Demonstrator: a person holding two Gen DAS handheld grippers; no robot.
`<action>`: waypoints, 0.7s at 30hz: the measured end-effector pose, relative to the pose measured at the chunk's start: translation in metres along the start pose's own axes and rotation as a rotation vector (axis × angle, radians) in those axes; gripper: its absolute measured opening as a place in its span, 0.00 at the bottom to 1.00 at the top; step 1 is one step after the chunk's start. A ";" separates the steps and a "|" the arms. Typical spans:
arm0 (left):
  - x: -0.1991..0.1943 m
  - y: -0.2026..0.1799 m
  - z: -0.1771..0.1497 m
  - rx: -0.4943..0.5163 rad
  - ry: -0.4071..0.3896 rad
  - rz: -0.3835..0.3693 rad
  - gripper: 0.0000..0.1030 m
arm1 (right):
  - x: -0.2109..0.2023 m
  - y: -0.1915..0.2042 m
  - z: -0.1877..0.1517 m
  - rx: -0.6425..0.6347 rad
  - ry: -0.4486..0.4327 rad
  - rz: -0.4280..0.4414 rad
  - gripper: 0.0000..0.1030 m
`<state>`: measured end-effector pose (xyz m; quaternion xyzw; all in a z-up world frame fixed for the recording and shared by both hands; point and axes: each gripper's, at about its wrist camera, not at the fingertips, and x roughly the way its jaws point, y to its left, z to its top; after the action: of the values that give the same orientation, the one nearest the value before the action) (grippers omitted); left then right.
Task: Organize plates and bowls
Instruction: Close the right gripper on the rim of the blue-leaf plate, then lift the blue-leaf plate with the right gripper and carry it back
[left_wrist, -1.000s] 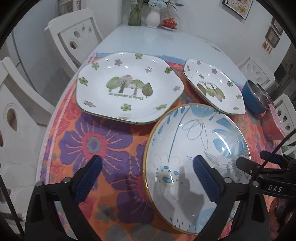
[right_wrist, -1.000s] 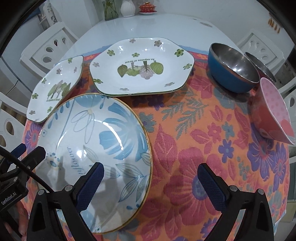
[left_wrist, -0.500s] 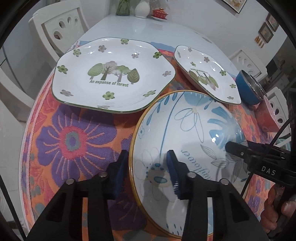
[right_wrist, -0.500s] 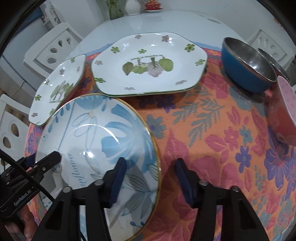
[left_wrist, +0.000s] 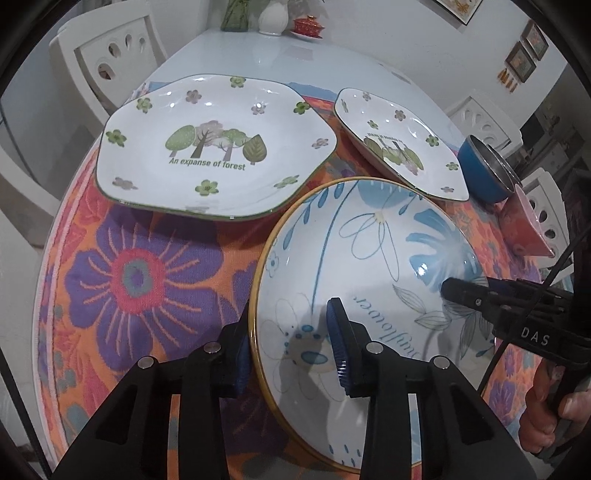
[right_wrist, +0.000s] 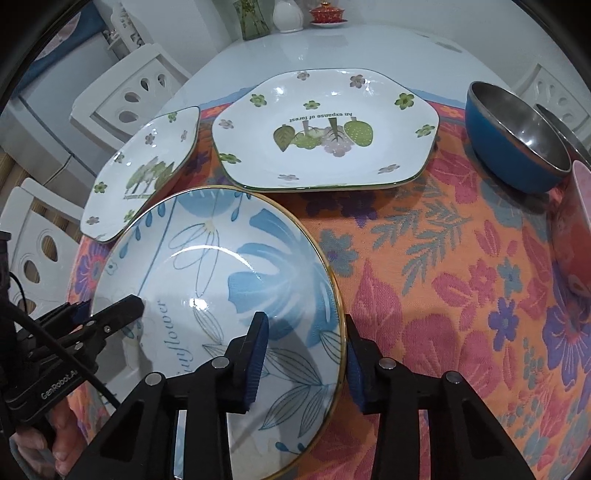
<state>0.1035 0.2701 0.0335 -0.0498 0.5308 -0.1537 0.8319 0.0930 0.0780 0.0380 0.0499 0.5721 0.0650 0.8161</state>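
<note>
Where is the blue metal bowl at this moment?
In the right wrist view the blue metal bowl stands at the far right of the floral cloth, beside the large forest plate and behind the pink bowl.

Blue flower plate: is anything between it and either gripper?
No. Both grippers have just closed on the blue flower plate: the left gripper straddles its left rim and the right gripper its right rim, one finger inside and one outside. Nothing sits on the plate.
</note>
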 end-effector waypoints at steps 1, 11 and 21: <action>-0.002 -0.001 -0.001 -0.005 -0.001 0.006 0.32 | -0.001 0.002 -0.002 -0.012 0.005 -0.007 0.37; -0.041 -0.001 -0.017 -0.096 -0.017 0.066 0.33 | -0.030 0.018 -0.022 0.013 0.050 0.000 0.37; -0.090 0.016 -0.057 -0.163 -0.031 0.112 0.34 | -0.055 0.068 -0.057 -0.072 0.103 0.019 0.37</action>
<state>0.0208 0.3171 0.0829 -0.0898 0.5308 -0.0624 0.8404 0.0171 0.1361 0.0804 0.0226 0.6100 0.0956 0.7863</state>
